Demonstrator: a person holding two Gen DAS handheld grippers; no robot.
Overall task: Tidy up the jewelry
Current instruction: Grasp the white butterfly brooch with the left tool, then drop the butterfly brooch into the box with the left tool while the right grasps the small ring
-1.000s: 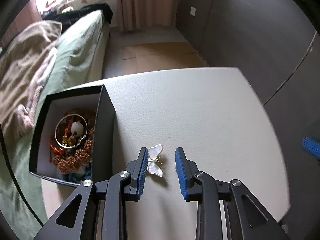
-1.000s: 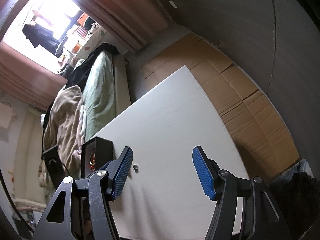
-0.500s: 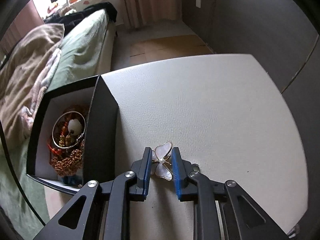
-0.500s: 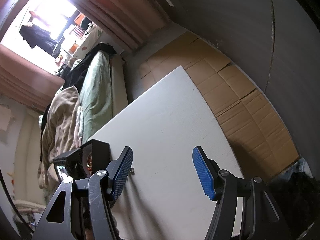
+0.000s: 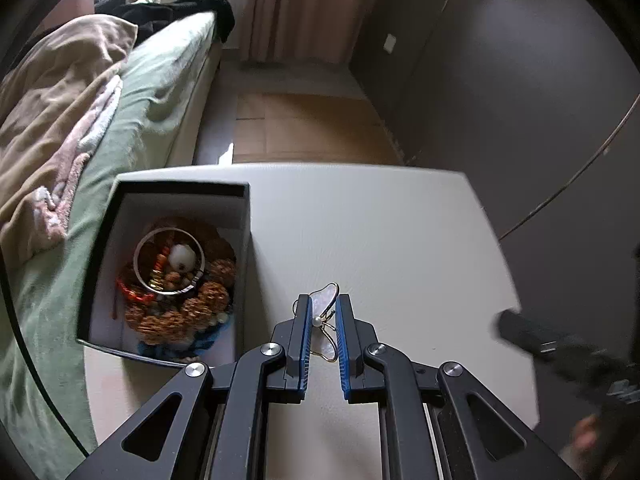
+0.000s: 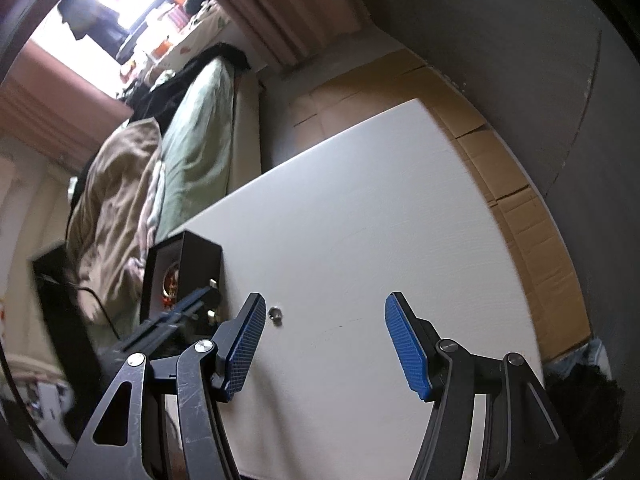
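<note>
My left gripper is shut on a white butterfly brooch with a gold rim and a pearl, held above the white table. To its left stands a black jewelry box, open on top, with a silver bangle, orange beads and gold pieces inside. My right gripper is open and empty above the table. A small round silver piece lies on the table by its left finger. The box and the blurred left gripper show at the left of the right wrist view.
A bed with green sheet and beige blanket runs along the table's left side. Cardboard covers the floor beyond the table. Dark walls stand to the right. The blurred right gripper shows at the right edge of the left wrist view.
My left gripper closed on the butterfly brooch and lifted it off the table, moving toward the box. The right gripper stayed open and shifted slightly.
</note>
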